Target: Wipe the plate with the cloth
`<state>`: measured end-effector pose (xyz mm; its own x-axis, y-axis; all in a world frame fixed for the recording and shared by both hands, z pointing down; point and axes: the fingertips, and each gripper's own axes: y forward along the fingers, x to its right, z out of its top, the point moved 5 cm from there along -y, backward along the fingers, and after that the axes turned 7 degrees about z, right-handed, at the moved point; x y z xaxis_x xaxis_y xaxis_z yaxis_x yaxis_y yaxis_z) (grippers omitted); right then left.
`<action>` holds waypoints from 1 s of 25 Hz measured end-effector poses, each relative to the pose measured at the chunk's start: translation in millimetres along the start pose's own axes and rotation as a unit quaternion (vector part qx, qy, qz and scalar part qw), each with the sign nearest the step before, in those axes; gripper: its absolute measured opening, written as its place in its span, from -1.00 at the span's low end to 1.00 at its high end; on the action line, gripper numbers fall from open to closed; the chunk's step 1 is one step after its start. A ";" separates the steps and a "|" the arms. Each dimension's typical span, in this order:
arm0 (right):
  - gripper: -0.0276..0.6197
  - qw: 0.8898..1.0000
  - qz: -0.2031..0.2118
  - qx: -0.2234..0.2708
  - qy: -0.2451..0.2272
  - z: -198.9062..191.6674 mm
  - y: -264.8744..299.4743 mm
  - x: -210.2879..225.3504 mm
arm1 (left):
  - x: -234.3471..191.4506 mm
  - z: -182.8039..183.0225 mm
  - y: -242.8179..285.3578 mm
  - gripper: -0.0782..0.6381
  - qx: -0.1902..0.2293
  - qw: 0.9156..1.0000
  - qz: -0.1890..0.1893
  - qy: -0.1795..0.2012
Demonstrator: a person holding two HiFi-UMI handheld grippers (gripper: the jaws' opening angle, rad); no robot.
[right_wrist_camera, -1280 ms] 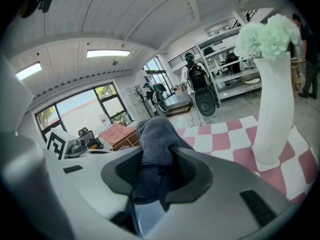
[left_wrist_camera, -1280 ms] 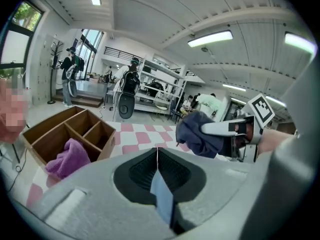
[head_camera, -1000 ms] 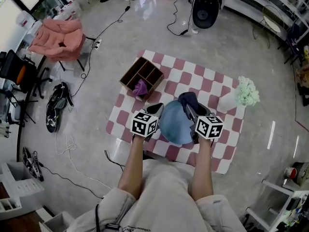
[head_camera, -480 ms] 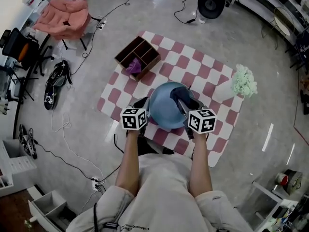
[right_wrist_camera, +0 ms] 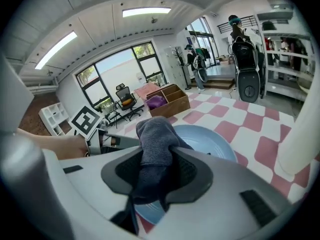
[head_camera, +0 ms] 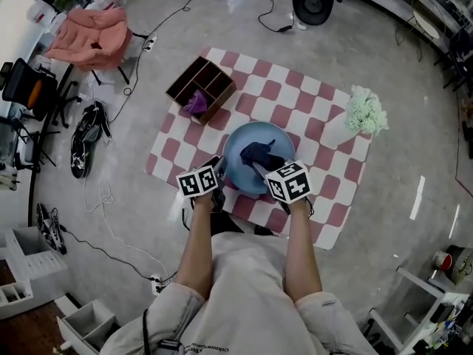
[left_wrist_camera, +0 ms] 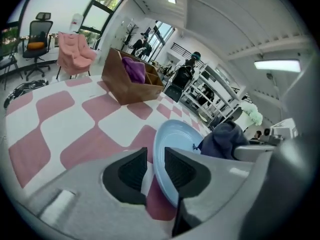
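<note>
Pink-and-white check mat (head_camera: pixel 295 95) on the floor, w/ the plate (head_camera: pixel 240 143) lying on it, nearer the person's edge; everything else placed from the plate.

Wooden box (head_camera: pixel 214 80) w/ dividers: up-left of plate, well apart, also on mat; a purple rag (head_camera: pixel 196 103) is bunched in the compartment at the end nearest the plate.

White vase (head_camera: pixel 338 133): right of plate, apart; holds a pale-green bunch (head_camera: pixel 367 111).

Plate itself: light blue, round; holds the dark blue cloth (head_camera: pixel 255 152) on its inner face, right of centre.

Left gripper (left_wrist_camera: pixel 156 159): at plate's near-left rim; jaws have just been opening and stand apart, rim of plate between them, a gap showing on the outer side; not clamped.

Right gripper (right_wrist_camera: pixel 159 154): over plate's near-right part; jaws closed tight on the cloth, which bulges out past the tips and hangs over the plate.
</note>
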<state>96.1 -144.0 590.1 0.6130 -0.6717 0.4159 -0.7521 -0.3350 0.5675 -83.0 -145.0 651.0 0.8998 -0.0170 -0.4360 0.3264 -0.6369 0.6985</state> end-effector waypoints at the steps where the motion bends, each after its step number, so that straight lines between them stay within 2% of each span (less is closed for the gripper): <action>1: -0.49 1.000 -0.001 -0.001 0.002 0.0 3.1 0.1 | 1.4 0.1 4.1 -0.52 -0.007 1.000 -0.007 0.000; 5: -0.49 1.000 -0.020 -0.005 0.004 -1.8 11.9 2.2 | 0.5 -7.5 19.1 -0.52 -0.046 0.999 -0.023 0.010; 9: -0.49 0.999 -0.040 0.005 0.023 -1.7 14.0 9.2 | 1.1 0.4 31.8 -0.52 -0.066 0.997 -0.029 0.032; 15: -0.49 0.995 -0.050 0.059 0.064 2.3 10.2 16.9 | 0.6 6.4 49.8 -0.54 -0.092 0.994 -0.017 0.061; 19: -0.49 0.993 -0.050 0.079 0.076 4.0 2.4 17.9 | 1.4 7.8 51.4 -0.65 -0.088 0.994 -0.004 0.061; 23: -0.49 0.993 -0.049 0.081 0.067 6.2 -4.7 17.9 | 7.6 14.7 40.4 -0.70 -0.055 0.998 -0.021 0.034; 25: -0.49 0.993 -0.045 0.086 0.065 8.1 -7.4 17.3 | 14.7 19.0 32.4 -0.71 -0.038 0.998 -0.028 0.043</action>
<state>110.2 -158.5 587.4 0.6977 -0.5465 0.4633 -0.7158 -0.5056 0.4816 -64.8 -180.5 656.5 0.9003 0.0850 -0.4270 0.3943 -0.5747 0.7171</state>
